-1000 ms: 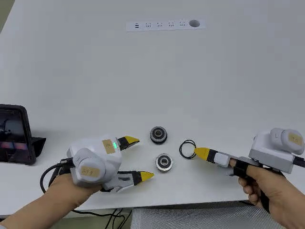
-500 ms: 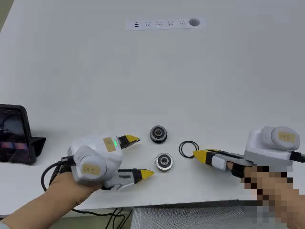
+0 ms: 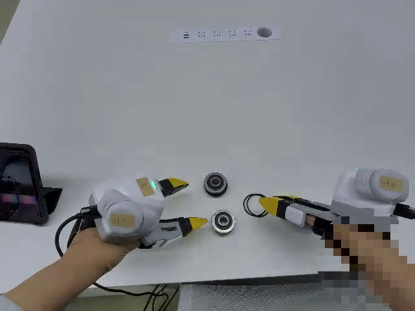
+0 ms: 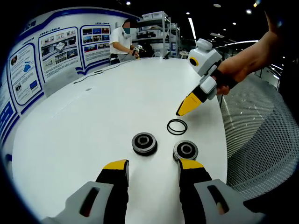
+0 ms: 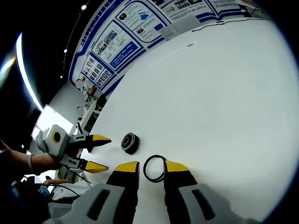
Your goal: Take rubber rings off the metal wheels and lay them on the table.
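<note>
Two metal wheels sit near the front edge of the white bench point(image 3: 194, 97). The far wheel point(image 3: 215, 183) lies at about 12 o'clock from the near wheel point(image 3: 224, 221), and the two are close but apart. One rubber ring point(image 4: 168, 127) lies flat and loose on the bench at about 2 o'clock from the near wheel, touching neither wheel. I judge that one ring is already off and laid down. The pictures are too small to show which wheel, if either, wears rubber.

The left tool point(image 3: 188, 203) comes in from 9 o'clock with its jaws spread wide and nothing between them. One yellow tip points toward the far wheel and the other is just beside the near one. That spread probably lets it close around a wheel and steady it.

The right tool point(image 5: 152, 165) reaches in from 3 o'clock, low over the bench. Its jaws stand a narrow gap apart and grip nothing. The loose ring lies just ahead of the tips and partly between them, apparently resting on the bench and not pinched. Such a narrow opening suits a thin band.

The count is two wheels, one free ring and two tools. There is also one power strip point(image 3: 225, 32) far off at 12 o'clock, and one dark screen on a stand point(image 3: 18, 183) at 9 o'clock. A black cable point(image 3: 65, 236) trails from the left tool.
</note>
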